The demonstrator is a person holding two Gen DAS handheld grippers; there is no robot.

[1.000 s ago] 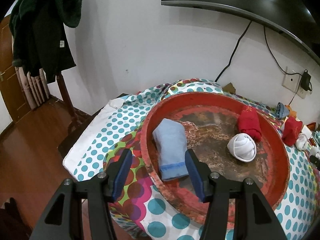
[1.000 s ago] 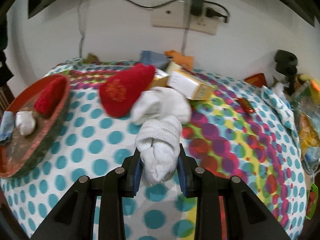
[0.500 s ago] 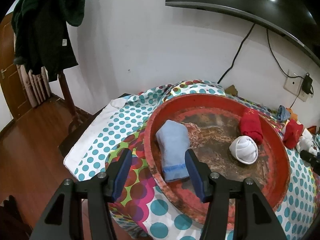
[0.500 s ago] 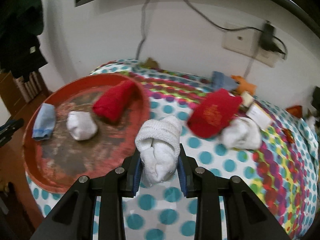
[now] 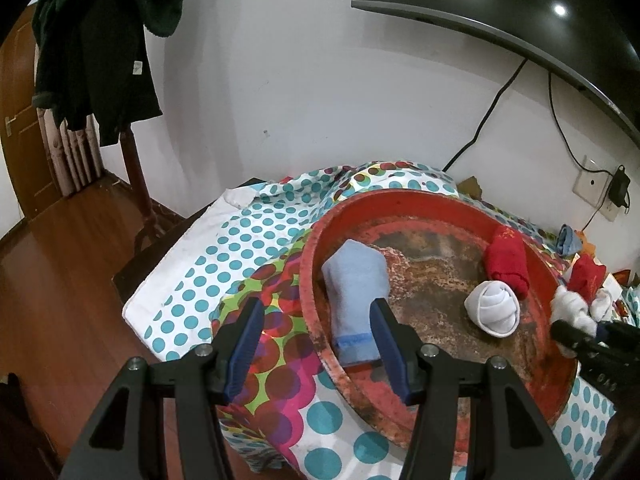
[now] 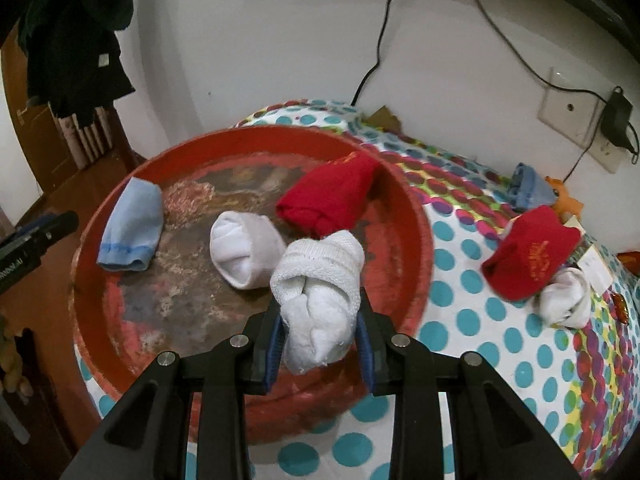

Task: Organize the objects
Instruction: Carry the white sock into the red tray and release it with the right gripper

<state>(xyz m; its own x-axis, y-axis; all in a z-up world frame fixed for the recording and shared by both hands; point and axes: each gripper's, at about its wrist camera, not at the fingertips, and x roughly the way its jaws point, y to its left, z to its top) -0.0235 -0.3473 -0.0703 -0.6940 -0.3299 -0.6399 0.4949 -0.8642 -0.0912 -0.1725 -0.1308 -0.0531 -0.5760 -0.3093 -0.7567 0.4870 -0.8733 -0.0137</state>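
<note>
The right gripper (image 6: 320,332) is clamped on a rolled white sock bundle (image 6: 318,296), blue pads pinching it from both sides near its loose end, so the ribbed cuff points forward toward the drop zone. It hangs over the near rim of the round red tray (image 6: 416,216), apparently lined up for a release inside. Already in that tray: a smooth white sock ball (image 6: 244,250) just ahead of the held one, a folded red sock (image 6: 332,196) at the far side, and a light blue sock (image 6: 130,228) off to the left. That looks like the collecting point.

The left gripper (image 5: 316,344) waits with jaws spread wide and nothing between them, straddling the tray's edge.

Out on the polka-dot cloth (image 6: 472,320), another red sock (image 6: 532,252) touches a white sock bundle (image 6: 566,298), with a blue one (image 6: 528,186) near the wall. Those seem left to gather.
</note>
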